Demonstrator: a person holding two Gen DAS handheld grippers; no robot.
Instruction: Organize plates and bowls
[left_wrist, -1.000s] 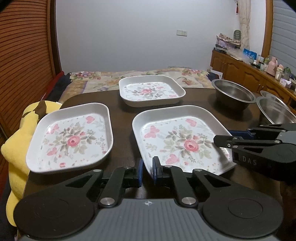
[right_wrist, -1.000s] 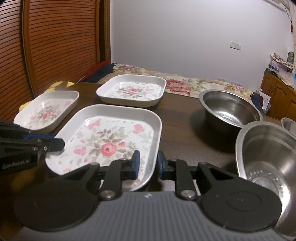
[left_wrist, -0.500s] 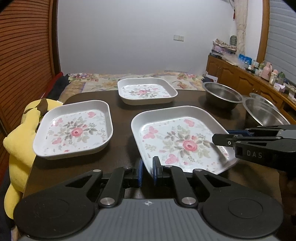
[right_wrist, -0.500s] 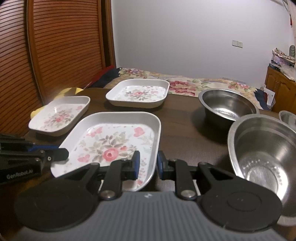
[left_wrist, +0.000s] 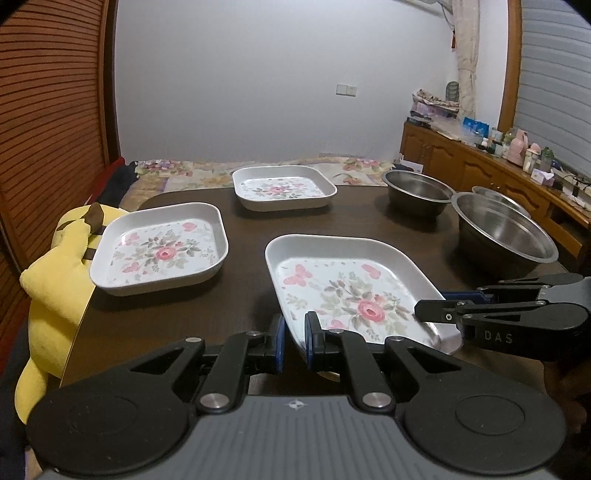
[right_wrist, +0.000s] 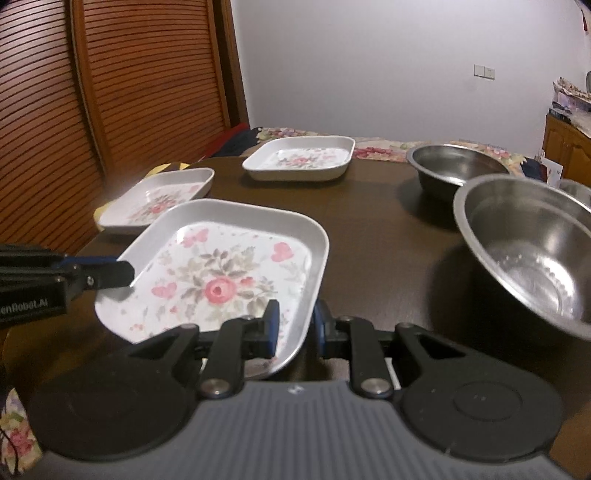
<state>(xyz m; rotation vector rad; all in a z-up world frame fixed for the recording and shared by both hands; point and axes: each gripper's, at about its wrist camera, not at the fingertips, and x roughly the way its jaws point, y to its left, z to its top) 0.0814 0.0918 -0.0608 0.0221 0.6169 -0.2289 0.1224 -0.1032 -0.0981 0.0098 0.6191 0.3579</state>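
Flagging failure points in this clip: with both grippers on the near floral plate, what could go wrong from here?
1. The left gripper and right gripper each pinch only the thin rim of the near floral plate; uneven motion could make it slip or twist.
2. The large steel bowl sits close on the right; a swing could knock it.
3. The left floral plate lies at the table edge and could be nudged off.

A yellow soft toy (left_wrist: 55, 280) sits at the left edge of the dark brown table (left_wrist: 240, 291). Past the far end lies a bed cover with flowers (left_wrist: 192, 173). On the left stands a brown door with thin slats (right_wrist: 122, 81). On the right a wooden cupboard (left_wrist: 480, 166) holds small things, maybe bottles (left_wrist: 517, 147). The far wall (left_wrist: 258, 74) is white, with a light switch (left_wrist: 346, 89).
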